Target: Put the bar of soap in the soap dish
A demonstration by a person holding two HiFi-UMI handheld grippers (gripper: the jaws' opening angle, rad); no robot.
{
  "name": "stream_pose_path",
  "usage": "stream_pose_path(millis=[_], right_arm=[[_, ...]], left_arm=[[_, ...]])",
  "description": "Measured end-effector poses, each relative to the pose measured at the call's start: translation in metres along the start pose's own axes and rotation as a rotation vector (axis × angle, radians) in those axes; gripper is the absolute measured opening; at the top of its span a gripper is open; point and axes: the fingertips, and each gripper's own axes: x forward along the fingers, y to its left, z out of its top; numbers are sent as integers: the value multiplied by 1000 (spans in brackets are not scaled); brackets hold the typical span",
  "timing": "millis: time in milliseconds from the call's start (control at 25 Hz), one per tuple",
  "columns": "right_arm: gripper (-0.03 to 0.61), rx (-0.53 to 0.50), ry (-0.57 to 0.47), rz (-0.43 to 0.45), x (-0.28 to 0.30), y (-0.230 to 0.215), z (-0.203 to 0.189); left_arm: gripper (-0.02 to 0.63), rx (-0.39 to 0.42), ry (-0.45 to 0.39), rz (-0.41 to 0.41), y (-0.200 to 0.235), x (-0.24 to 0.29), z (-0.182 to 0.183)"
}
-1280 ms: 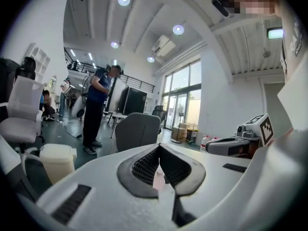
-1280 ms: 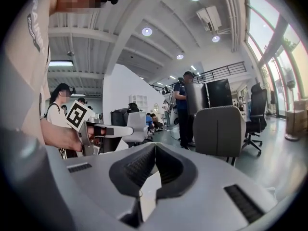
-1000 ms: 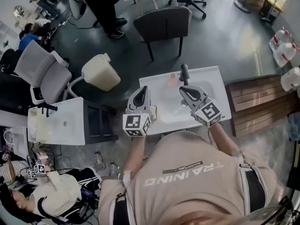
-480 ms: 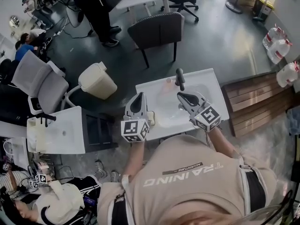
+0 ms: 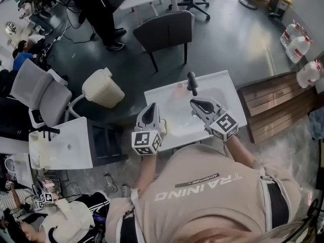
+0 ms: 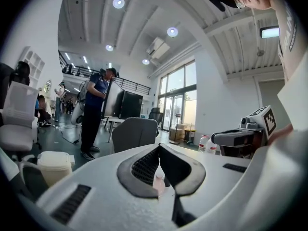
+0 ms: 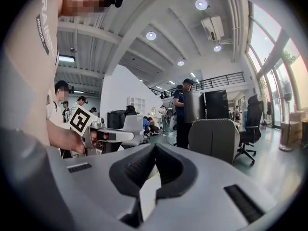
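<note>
Soap [image 5: 179,85] pale pink, small, beside dark faucet [image 5: 191,82].

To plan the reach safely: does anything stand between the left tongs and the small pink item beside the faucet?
Nothing visible does. Only bare white sink top lies between the shut left tongs and the pink item; the black faucet stands close beside it.

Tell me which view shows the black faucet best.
Head view: the faucet stands whole on the white sink, at its back edge. The left gripper view shows at most a dark sliver past its jaws; the right gripper view, nothing.
</note>
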Motion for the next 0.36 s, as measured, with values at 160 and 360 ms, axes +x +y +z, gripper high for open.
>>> stream_pose_path(millis=[160, 360], right_arm=[[12, 6, 2, 4, 1, -1, 1], [12, 6, -1, 16, 5, 0, 0]], left_arm=[[11, -5, 2, 16, 4, -2, -1], [11, -23, 1, 24, 9, -2, -1]])
